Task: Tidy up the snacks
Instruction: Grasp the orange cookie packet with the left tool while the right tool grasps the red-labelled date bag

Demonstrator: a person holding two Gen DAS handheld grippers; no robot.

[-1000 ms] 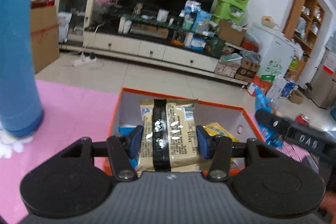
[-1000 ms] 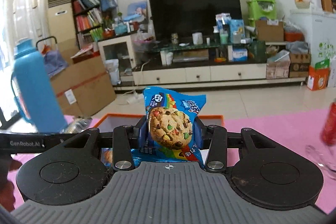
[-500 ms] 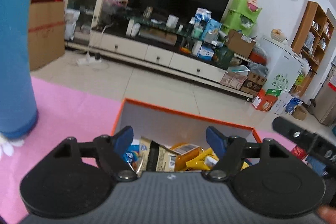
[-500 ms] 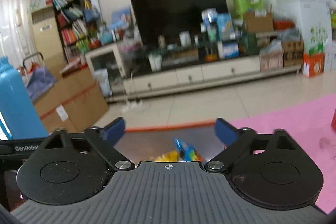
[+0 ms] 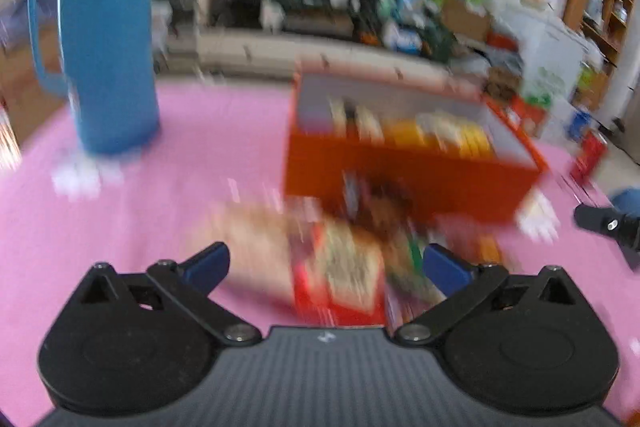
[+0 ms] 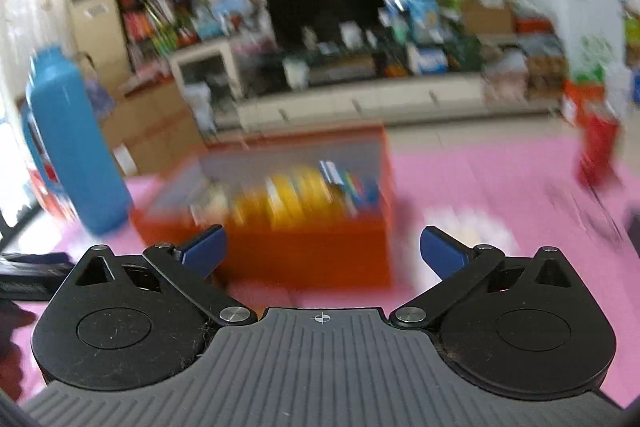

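Both pictures are blurry. In the left wrist view, the left gripper (image 5: 326,263) sits at the bottom of the frame with its two blue fingers spread wide, and nothing is held between them. Just past the fingers, in the lower middle, loose snack packets (image 5: 340,279) lie on the pink mat (image 5: 160,195); one is red, but the blur hides what they are. Behind them, in the middle right of the frame, stands the orange box (image 5: 400,171) with yellow and pale snacks inside. A tall blue jug (image 5: 106,27) stands in the upper left on the mat, well apart from the box. In the right wrist view, the right gripper (image 6: 323,251) is also spread wide and holds nothing. The orange box (image 6: 304,251) is in the middle of that frame, just past the fingers, full of yellow and blue packets. The blue jug (image 6: 76,143) is at the left edge, and a red can (image 6: 598,151) stands on the mat at the right.
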